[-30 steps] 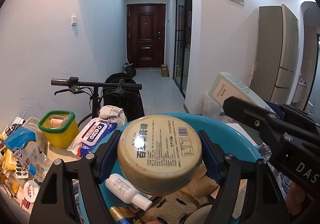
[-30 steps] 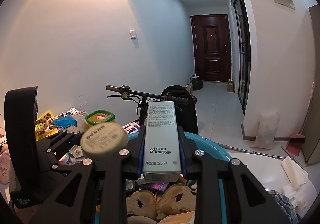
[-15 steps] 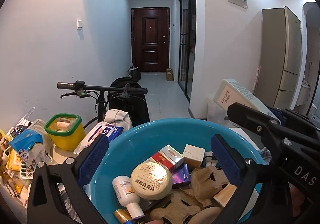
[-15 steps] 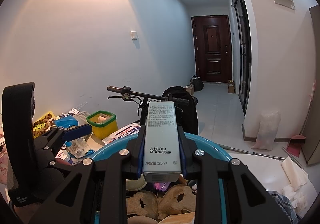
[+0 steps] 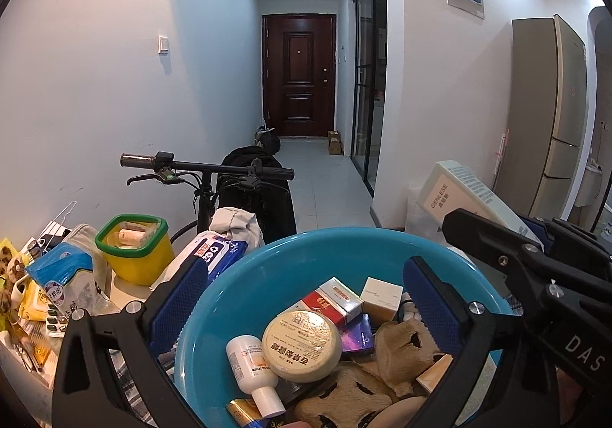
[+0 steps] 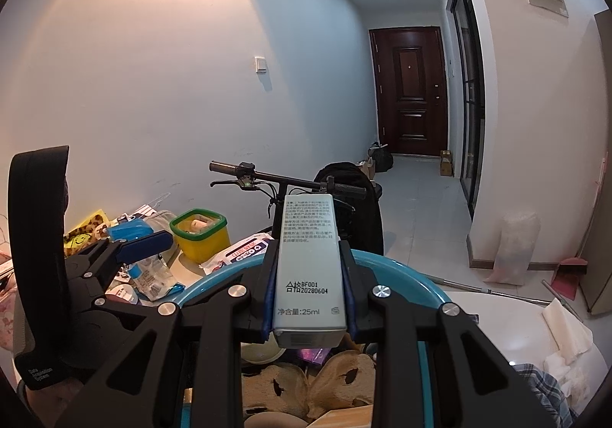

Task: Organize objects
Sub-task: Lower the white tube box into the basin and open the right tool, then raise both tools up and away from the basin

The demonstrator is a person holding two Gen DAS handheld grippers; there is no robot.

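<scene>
A teal basin (image 5: pixel 267 286) holds a round cream jar (image 5: pixel 301 339), a small white bottle (image 5: pixel 252 366), small boxes and several other items. My left gripper (image 5: pixel 306 298) is open and empty above the basin, its blue pads wide apart. My right gripper (image 6: pixel 309 271) is shut on a tall pale box (image 6: pixel 309 256) marked 25ml, held above the basin's rim (image 6: pixel 397 275). That box also shows in the left wrist view (image 5: pixel 470 194) at the right.
Left of the basin stand a yellow tub with a green rim (image 5: pixel 134 248), a blue wipes pack (image 5: pixel 214 256) and several packets (image 5: pixel 65 290). A bicycle handlebar (image 5: pixel 206 166) stands behind. White paper (image 6: pixel 562 324) lies at the right.
My left gripper opened and let the round cream jar drop into the basin, then stayed open above it. My right gripper kept hold of the tall box.
</scene>
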